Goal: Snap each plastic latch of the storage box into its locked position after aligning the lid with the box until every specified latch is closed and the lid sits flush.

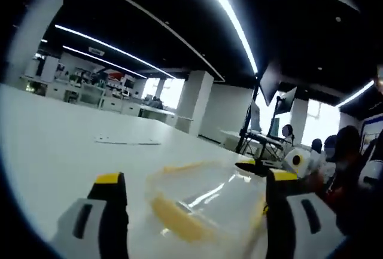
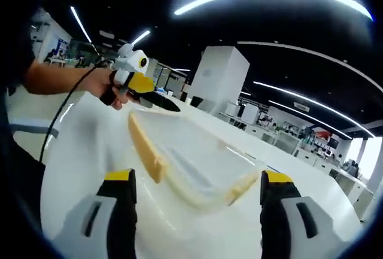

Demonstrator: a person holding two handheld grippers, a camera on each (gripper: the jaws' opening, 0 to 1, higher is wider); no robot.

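Yellow-tipped fingers (image 2: 120,178) of the right gripper (image 2: 196,178) rise nearest, spread wide with nothing between them but the white table (image 2: 78,169). Just beyond them the storage box (image 2: 191,154) lies flat, clear-bodied, its lid (image 2: 197,148) on top and a yellow latch (image 2: 146,145) running along the side at about 10 o'clock, another at the near corner toward 4 o'clock. At the far end, toward 11 o'clock, a hand (image 2: 111,88) holds the left gripper (image 2: 157,100), its dark tips touching or just over the box's far edge; I cannot tell which. From the left gripper view the fingers (image 1: 111,180) also stand apart, the box sitting between and just past them, slightly blurred, with a yellow latch along its near side at 6 o'clock. To my eye the lid is on but no latch is being pressed yet, so this looks like the approach to the latches; whether any is already locked is too blurred to say. Next, one gripper would likely need to steady the box while the other comes down on a latch and pushes it home, squarely so the light box doesn't skid.
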